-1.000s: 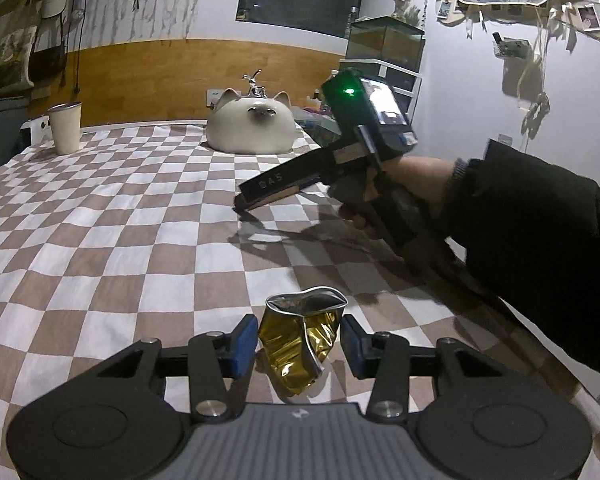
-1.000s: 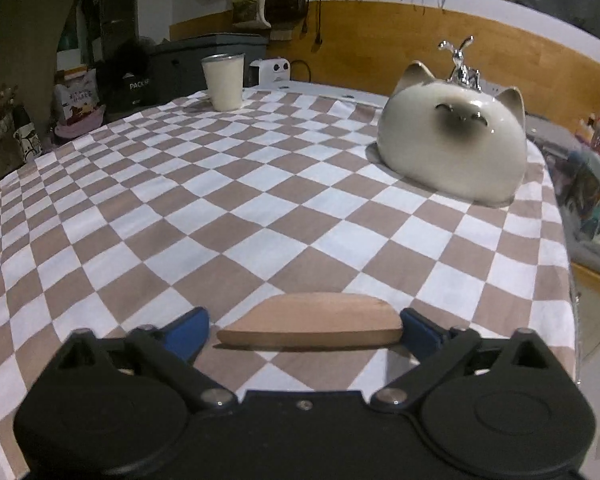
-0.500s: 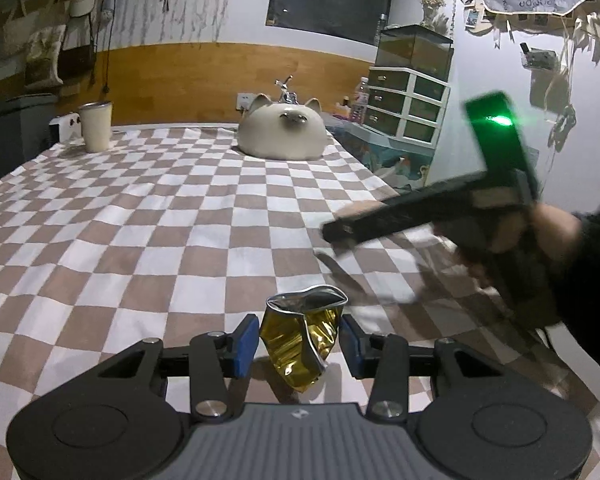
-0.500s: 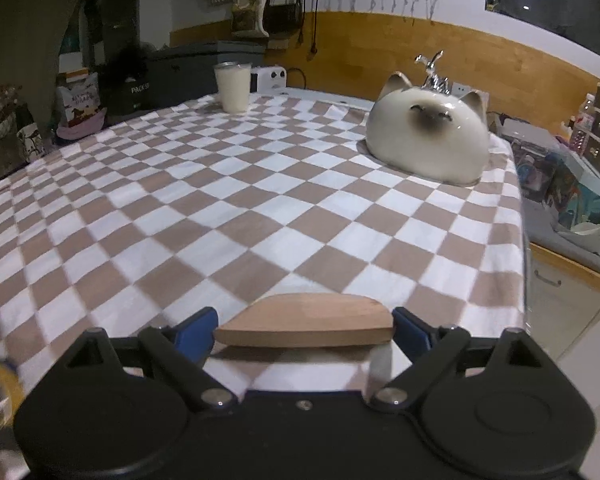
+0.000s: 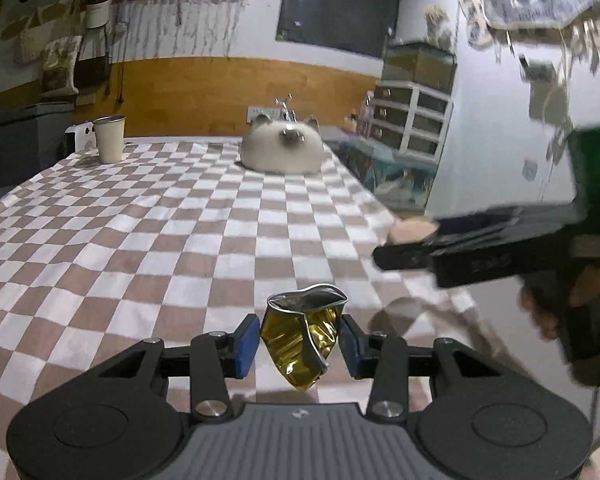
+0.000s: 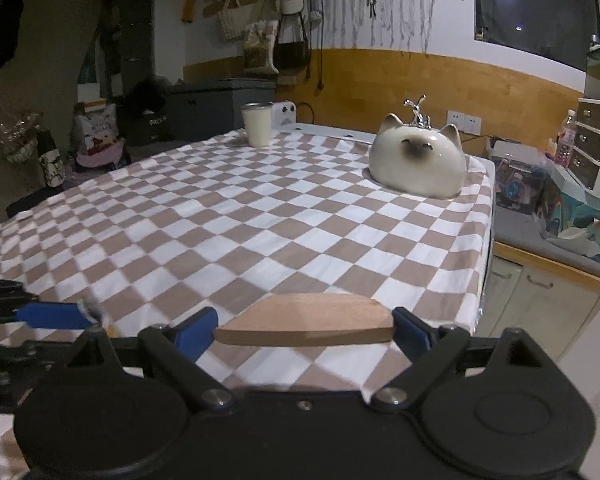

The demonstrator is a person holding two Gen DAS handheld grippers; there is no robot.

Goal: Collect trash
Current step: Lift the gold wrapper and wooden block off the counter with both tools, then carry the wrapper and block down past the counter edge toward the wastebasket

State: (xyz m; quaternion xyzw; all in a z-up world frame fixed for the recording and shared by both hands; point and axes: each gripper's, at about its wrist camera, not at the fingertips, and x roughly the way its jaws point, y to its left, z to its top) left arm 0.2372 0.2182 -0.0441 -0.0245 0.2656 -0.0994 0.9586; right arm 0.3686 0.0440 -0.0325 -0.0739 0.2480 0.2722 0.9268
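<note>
The checked cloth covers a big worktop, with a cat-shaped ornament and a pale cup at the far end, well apart from both hands. No bin or bag shows in either view, so where the trash goes cannot be told from here.

The right tongs pinch a flat wooden piece by its two ends, pads spread wide to span it. It hangs level near the worktop's right edge. That grip looks the shakier one to me — a long, thin slab held only at its tips can pivot or slide out if the hand tilts or jolts, and from there it would likely fall past the edge, towards the low cabinet beside it.

The left tongs pinch a crushed gold can, lifted clear of the cloth, its open rim up and its crumpled point hanging below the pads. The danger here is the metal itself — thin, slick and already buckled, it may fold further under the squeeze and slip down through the pads.

The two tools sit near each other: the left one's blue pad shows at the left edge of the right view. A careless swing could knock one load loose against the other.
</note>
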